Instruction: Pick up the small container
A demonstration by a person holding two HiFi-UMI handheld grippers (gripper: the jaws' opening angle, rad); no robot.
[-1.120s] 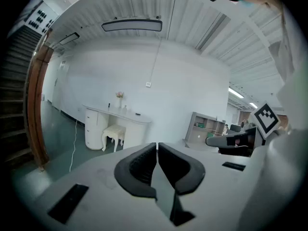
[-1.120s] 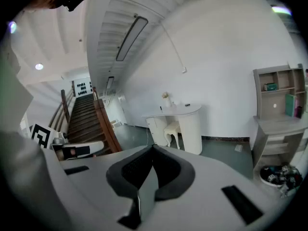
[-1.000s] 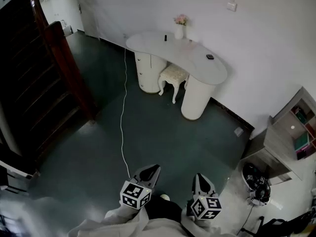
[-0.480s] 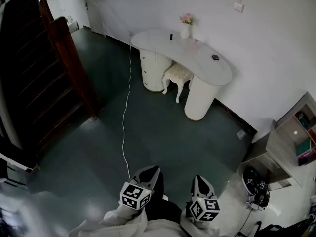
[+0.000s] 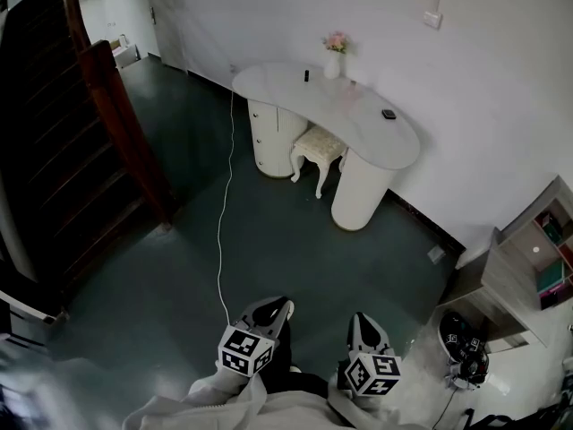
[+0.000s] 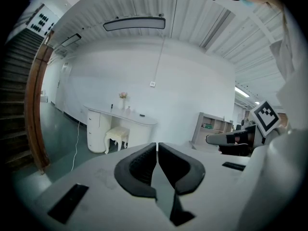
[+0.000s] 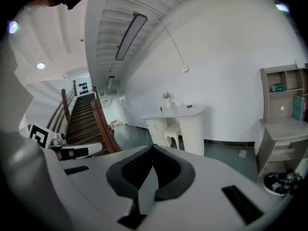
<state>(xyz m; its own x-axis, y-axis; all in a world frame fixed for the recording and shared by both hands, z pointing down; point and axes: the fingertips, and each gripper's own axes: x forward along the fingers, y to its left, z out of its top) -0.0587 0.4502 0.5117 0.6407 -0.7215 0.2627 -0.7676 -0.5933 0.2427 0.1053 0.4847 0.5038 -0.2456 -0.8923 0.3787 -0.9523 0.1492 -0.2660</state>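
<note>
Your left claw point(image 5: 279, 308) and right claw point(image 5: 363, 322) hang near you, both closed on nothing. Far across the floor point(image 5: 269, 231) stands the white counter point(image 5: 358, 128). The small container is probably the dark item point(image 5: 388, 114) at its right end, too tiny to confirm; your right claw is nearer.

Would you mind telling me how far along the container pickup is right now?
Done: nothing. In hand: nothing; left gripper and right gripper are shut, empty. Left: locating and gripping the container; the distant white table holds small items too tiny to identify.
</note>
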